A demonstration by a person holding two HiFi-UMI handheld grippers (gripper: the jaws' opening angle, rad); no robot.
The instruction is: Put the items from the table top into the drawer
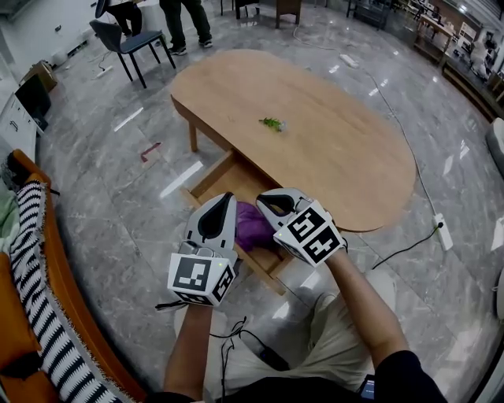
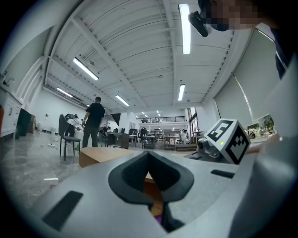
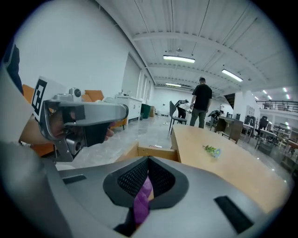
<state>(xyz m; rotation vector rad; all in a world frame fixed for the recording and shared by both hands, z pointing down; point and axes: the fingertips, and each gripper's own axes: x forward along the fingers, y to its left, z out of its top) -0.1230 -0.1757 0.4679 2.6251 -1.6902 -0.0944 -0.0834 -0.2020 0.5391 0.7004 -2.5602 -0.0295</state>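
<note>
An oval wooden table (image 1: 331, 149) has its drawer (image 1: 211, 178) pulled out toward me. A purple cloth (image 1: 253, 226) hangs over the drawer, and my right gripper (image 1: 263, 198) is shut on it. In the right gripper view a fold of the purple cloth (image 3: 142, 201) runs up between the closed jaws of the right gripper (image 3: 149, 161). My left gripper (image 1: 228, 198) hovers just left of the cloth, pointing level. Its jaws meet at the tips (image 2: 148, 153) and only a purple sliver shows below them. A small green sprig (image 1: 272, 123) lies on the table top.
A sofa with a striped blanket (image 1: 39, 260) runs along the left. A dark chair (image 1: 126, 39) and standing people (image 1: 185, 20) are beyond the table. A cable and power strip (image 1: 442, 232) lie on the floor at the right. My knees are right below the drawer.
</note>
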